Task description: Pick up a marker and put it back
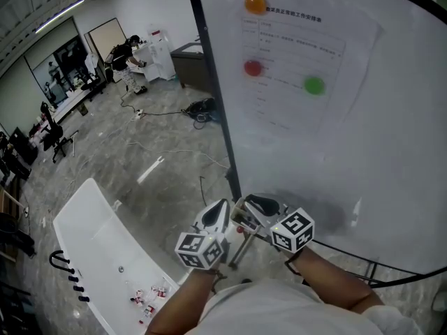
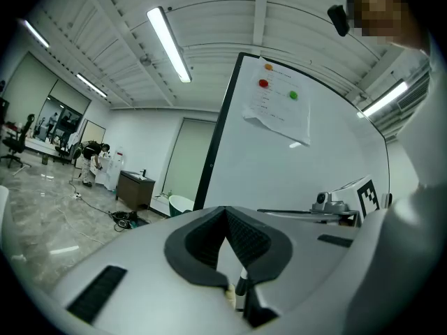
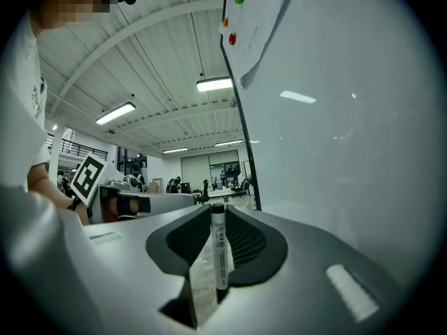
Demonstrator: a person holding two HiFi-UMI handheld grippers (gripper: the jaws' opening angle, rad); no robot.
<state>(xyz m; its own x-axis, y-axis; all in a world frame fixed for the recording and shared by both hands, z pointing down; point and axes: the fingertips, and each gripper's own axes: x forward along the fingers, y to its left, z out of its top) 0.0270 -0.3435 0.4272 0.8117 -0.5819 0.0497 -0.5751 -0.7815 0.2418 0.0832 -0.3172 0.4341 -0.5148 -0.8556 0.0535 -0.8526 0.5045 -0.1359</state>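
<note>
In the right gripper view a marker [image 3: 219,246] with a white body and a black cap stands upright between the jaws. My right gripper [image 3: 218,218] is shut on the marker. The left gripper [image 2: 225,212] has its tips together with nothing held between them. In the head view both grippers sit side by side low at the centre, close to the person's body: left gripper [image 1: 221,211], right gripper [image 1: 251,204]. They are just in front of the whiteboard's [image 1: 363,138] lower left corner. The marker itself is hard to make out in the head view.
A sheet of paper [image 1: 293,68] hangs on the whiteboard under orange [image 1: 255,4], red [image 1: 253,68] and green [image 1: 314,85] magnets. A long white table [image 1: 98,250] with small items stands at lower left. Cables [image 1: 199,110] lie on the floor. A person [image 1: 129,54] works far back.
</note>
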